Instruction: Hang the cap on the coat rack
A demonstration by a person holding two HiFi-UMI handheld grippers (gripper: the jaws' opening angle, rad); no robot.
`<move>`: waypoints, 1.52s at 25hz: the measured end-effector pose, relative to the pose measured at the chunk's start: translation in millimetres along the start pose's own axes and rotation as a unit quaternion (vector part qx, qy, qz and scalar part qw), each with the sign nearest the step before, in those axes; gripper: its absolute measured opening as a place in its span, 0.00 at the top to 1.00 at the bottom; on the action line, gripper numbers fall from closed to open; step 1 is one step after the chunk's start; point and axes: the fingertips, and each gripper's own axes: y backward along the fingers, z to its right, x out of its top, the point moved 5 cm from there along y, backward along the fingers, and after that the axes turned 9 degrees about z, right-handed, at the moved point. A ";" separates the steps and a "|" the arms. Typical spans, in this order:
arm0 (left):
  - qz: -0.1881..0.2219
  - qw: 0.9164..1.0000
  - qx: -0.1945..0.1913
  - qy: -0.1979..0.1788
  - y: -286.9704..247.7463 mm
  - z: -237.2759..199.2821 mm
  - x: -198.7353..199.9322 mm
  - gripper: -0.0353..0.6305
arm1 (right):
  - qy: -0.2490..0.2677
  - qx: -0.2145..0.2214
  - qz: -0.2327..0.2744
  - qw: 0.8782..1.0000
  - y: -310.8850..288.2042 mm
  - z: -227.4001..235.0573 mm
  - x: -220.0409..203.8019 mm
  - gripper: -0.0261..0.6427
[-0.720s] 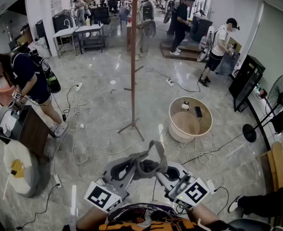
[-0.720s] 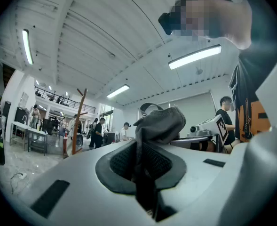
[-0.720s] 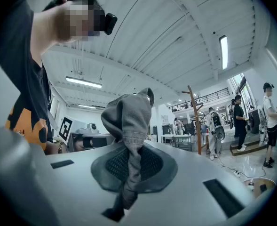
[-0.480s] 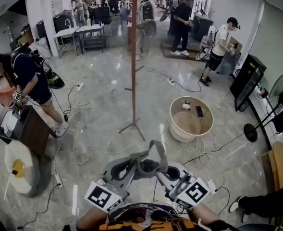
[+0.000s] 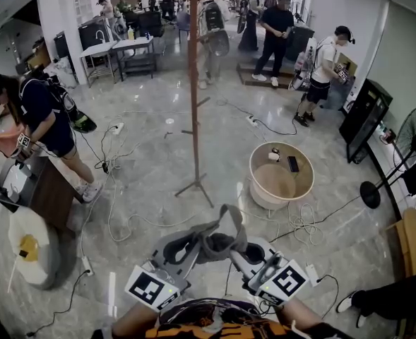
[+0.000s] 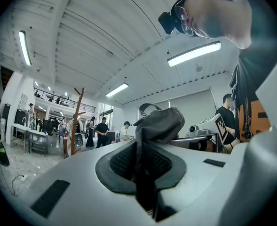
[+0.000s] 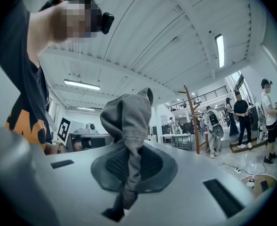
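Nearest, at the bottom of the head view, the left hand-held gripper (image 5: 185, 247) and the right hand-held gripper (image 5: 248, 254) point forward side by side, their marker cubes toward the person. Both are clenched on the grey cap (image 5: 215, 240), which bunches up between them above the floor (image 5: 144, 161). The left gripper view shows its jaws pinching a fold of the cap's fabric between the dark pads, the strap loop rising above. The right gripper view shows its jaws nipped on another fold, with the crown standing up past the pads.

Just beyond the cap, loose cables (image 5: 123, 210) trail across the grey tiles. To the right stands a round beige tub (image 5: 251, 171) with a couple of small items lying in it. At the right edge is a standing fan (image 5: 411, 129).

Farther out, slightly left of centre, the wooden coat rack (image 5: 193, 83) stands upright on its spread feet, well apart from the cap and with its visible pegs bare. At the left a person in dark clothes (image 5: 42, 115) bends over a low cabinet. Far behind the rack, several people stand near tables (image 5: 116, 44), one wearing a backpack (image 5: 211, 16).
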 end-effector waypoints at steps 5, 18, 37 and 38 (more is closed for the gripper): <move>-0.002 1.000 -0.001 -0.005 -14.4 9.7 -1.0 0.88 | -0.012 0.005 0.013 1.000 8.4 7.4 8.1 0.94; -0.004 1.000 0.014 -0.010 -70.5 53.0 -23.4 0.88 | -0.018 0.012 0.011 1.000 62.5 58.5 17.4 0.94; 0.012 1.000 0.007 -0.002 -122.4 -45.7 -36.6 0.88 | 0.002 0.011 -0.011 1.000 -14.8 134.0 -2.2 0.94; 0.016 1.000 0.003 -0.003 -125.4 -57.5 -35.9 0.88 | 0.007 0.006 -0.014 1.000 -25.3 139.8 -3.6 0.94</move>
